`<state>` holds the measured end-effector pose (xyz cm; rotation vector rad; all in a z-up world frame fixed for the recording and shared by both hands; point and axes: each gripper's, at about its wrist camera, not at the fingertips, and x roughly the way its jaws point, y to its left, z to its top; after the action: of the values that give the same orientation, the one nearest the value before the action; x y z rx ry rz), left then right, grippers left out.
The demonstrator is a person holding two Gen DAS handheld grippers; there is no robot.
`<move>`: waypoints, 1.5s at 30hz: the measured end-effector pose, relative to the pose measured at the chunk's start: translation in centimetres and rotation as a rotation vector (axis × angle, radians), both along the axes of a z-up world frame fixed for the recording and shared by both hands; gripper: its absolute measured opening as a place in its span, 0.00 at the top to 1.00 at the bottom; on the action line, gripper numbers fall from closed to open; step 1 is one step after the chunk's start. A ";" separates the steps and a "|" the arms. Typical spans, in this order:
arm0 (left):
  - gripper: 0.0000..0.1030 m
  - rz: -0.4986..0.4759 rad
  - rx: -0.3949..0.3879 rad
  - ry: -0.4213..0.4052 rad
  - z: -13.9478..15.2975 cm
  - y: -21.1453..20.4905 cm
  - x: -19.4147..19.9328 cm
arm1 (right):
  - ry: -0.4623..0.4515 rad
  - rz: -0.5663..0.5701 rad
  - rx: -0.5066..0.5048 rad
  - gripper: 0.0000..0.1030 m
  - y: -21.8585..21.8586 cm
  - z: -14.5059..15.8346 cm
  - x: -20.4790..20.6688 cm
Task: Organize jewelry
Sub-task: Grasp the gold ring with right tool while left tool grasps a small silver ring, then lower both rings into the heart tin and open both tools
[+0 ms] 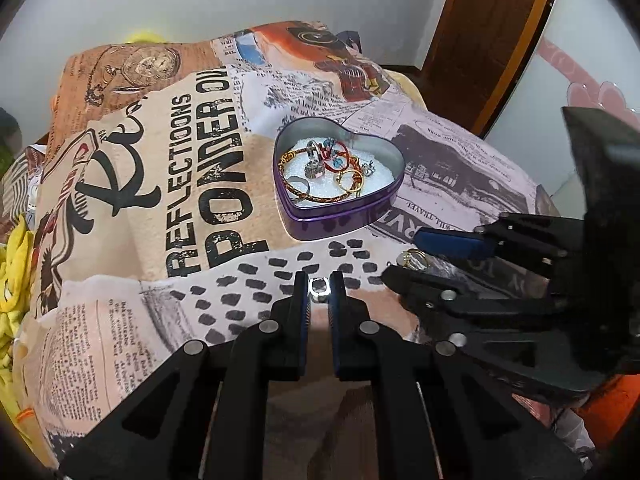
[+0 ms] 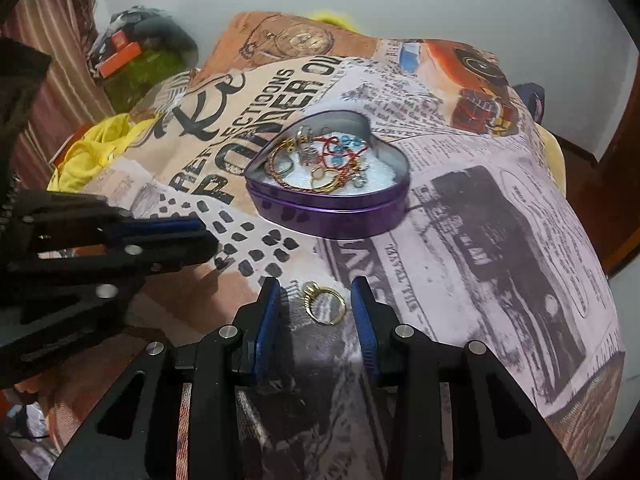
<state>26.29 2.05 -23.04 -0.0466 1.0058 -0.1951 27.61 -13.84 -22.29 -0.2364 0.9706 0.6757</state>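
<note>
A purple heart-shaped tin (image 1: 340,222) (image 2: 332,216) sits on the printed blanket, holding gold bangles, rings and red-and-blue beaded pieces on white foam. My left gripper (image 1: 319,286) is shut on a small silver ring (image 1: 319,289), held between its fingertips just above the blanket, in front of the tin. My right gripper (image 2: 316,300) is open, its fingers on either side of a gold ring (image 2: 325,304) that lies on the blanket. That gold ring (image 1: 412,258) and the right gripper (image 1: 400,254) also show in the left wrist view, right of my left gripper.
The printed blanket (image 1: 180,184) (image 2: 500,200) covers a raised, uneven surface. Yellow cloth (image 2: 92,148) and clutter with an orange box (image 2: 120,54) lie at the far left. A wooden door frame (image 1: 492,40) stands at the back right.
</note>
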 end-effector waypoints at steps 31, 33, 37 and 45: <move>0.92 0.029 -0.016 -0.095 4.0 1.0 0.5 | -0.093 -0.068 0.103 0.92 -1.9 4.6 0.9; 0.92 0.028 -0.017 -0.104 4.2 0.9 0.8 | -0.108 -0.071 0.112 0.92 -1.8 5.1 1.0; 0.92 0.023 -0.015 -0.117 4.6 0.7 1.5 | -0.134 -0.075 0.133 0.92 -1.6 6.1 1.7; 0.92 0.015 -0.025 -0.123 4.5 0.4 2.9 | -0.153 -0.077 0.161 0.92 -1.1 7.0 2.9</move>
<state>29.22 2.46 -18.50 -0.0637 0.8802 -0.1943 30.50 -14.96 -15.29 -0.1068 0.7713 0.6517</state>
